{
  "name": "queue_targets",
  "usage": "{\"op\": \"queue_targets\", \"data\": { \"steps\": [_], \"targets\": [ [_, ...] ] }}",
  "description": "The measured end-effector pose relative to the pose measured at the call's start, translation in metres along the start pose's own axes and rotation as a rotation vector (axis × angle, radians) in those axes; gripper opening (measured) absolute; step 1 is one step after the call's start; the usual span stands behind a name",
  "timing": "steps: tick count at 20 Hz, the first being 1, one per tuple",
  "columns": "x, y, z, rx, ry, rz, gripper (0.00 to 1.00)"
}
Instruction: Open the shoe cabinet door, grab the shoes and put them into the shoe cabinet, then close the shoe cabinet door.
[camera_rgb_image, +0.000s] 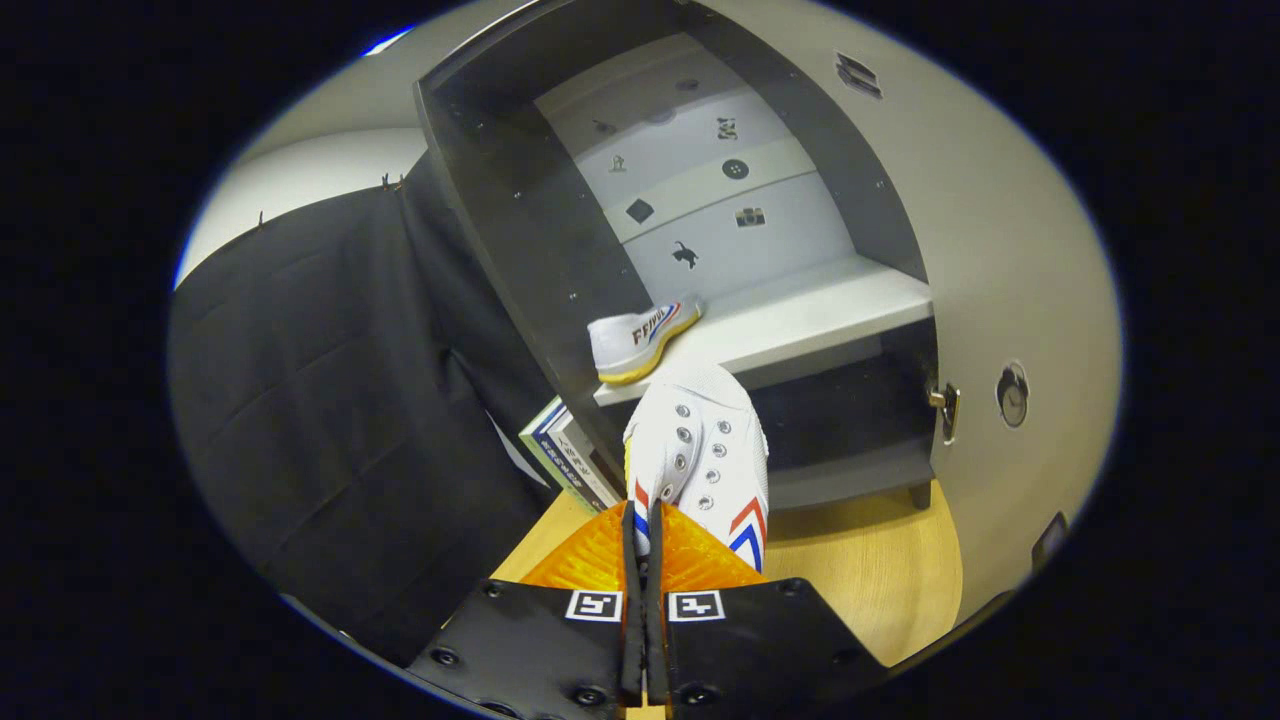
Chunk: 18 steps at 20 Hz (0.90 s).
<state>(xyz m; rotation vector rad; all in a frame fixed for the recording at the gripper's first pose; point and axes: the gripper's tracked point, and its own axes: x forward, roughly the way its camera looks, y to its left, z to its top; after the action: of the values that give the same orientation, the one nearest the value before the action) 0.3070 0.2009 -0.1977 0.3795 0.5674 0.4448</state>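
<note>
Gripping one white shoe (700, 450) by its collar, the gripper (645, 535) is seen closed at lower centre. One second shoe (640, 340) is counted on the shelf (800, 320) of one open shoe cabinet (520, 230). Risk judged: the toe may be caught on the shelf edge and slip loose.

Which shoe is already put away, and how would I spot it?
Find the open cabinet beyond the fingers and its pale shelf. The stored shoe lies at that shelf's front left corner, heel outward. Unlike the other shoe, which the gripper is shut on, nothing holds it.
</note>
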Motion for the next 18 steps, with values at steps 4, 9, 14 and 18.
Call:
{"op": "queue_targets", "data": {
  "steps": [4, 9, 14, 18],
  "targets": [
    [0.022, 0.001, 0.045, -0.016, -0.068, -0.015, 0.03],
    [0.057, 0.002, 0.095, -0.018, -0.117, -0.033, 0.03],
    [0.089, -0.007, 0.141, -0.063, -0.164, -0.073, 0.03],
    [0.120, -0.023, 0.165, -0.071, -0.198, -0.113, 0.02]
  ]
}}
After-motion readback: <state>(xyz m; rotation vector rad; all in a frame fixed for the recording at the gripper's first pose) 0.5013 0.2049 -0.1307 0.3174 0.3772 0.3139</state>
